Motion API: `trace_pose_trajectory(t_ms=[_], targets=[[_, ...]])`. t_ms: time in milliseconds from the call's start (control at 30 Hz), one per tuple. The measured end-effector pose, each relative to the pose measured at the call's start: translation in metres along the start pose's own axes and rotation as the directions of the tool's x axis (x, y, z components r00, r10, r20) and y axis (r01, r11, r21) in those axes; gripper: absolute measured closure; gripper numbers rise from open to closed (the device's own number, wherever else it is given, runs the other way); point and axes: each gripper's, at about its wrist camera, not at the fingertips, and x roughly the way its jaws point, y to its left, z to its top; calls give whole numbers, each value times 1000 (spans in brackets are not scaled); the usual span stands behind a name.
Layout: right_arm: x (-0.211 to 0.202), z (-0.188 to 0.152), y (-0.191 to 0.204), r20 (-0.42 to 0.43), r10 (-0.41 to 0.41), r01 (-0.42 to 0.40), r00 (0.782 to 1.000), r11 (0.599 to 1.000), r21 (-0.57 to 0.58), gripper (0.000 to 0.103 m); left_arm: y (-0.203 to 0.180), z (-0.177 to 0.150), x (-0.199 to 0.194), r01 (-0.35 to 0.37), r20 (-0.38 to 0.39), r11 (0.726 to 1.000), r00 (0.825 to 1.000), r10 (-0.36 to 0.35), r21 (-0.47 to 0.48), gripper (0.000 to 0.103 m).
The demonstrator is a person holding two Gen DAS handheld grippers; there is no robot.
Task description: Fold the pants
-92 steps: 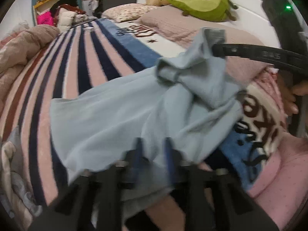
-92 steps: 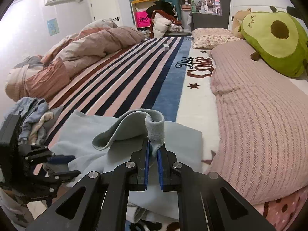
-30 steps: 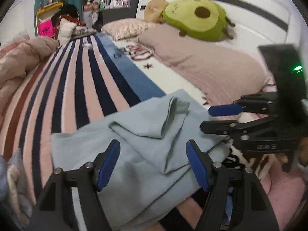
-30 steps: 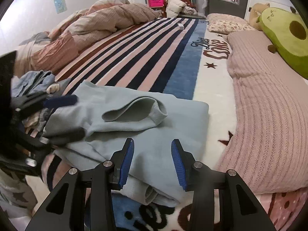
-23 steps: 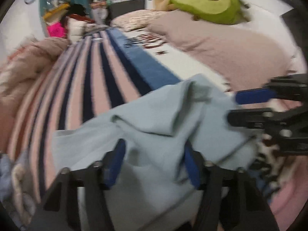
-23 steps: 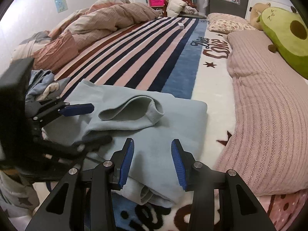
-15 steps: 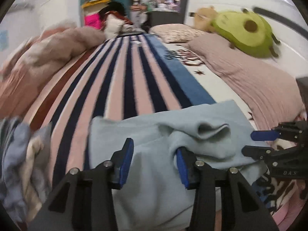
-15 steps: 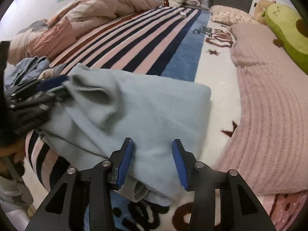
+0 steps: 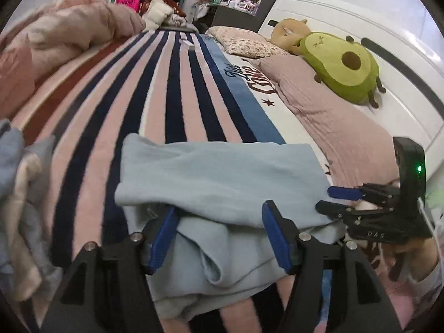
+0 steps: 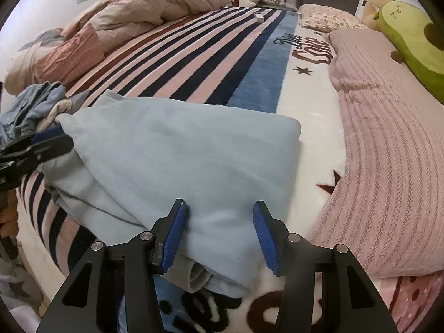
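Observation:
Light blue pants [image 9: 222, 172] lie folded in a flat stack on the striped blanket [image 9: 177, 88]. My left gripper [image 9: 219, 236] is at the stack's near left edge. Its jaws are opening, with loose cloth between the blue pads but not pinched. In the right wrist view the pants [image 10: 180, 149] show a smooth top layer. My right gripper [image 10: 219, 233] hovers over their near right edge, jaws opening, the cloth between the pads ungripped. The left gripper [image 10: 47, 138] shows there at the stack's left end. The right gripper [image 9: 333, 199] shows at the right in the left wrist view.
A heap of other clothes [image 10: 33, 105] lies just left of the pants. A pink knitted blanket [image 10: 388, 138] runs along the right with an avocado plush [image 9: 341, 66] on it. A bunched duvet [image 10: 138, 8] sits far left. A person's hand [image 9: 410, 252] holds the right gripper.
The rolled cuff that lay on top is gone and the top layer now lies smooth. My left gripper has swung round to the stack's left edge. Both pairs of jaws stand wider.

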Motion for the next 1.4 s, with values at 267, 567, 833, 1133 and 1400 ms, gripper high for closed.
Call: trace_pose_trajectory(t_ms=[267,567,833,1133,1400], targets=[[0,0,1,0,3,-3,1000,1000,2,58,20,30,21,-67,20,996,997,69,-60,45],[-15,4,7,63,-3,4,998,1000,-18,54,13,14,-14,-63,81,997,995,66,-43,100],[-11,-2,60,82,52,-32,995,974,-226,37,4,-28,-35,-61,63,997,996,64,-50,99],[0,-8,66,69,-58,74,996,963,-258,37,19,-35,-38,105,20,994,994,-104,-42,46],[-7,0,29,57,-28,32,998,997,-72,37,47,-6,-37,246,19,965,969,-246,-85,35]])
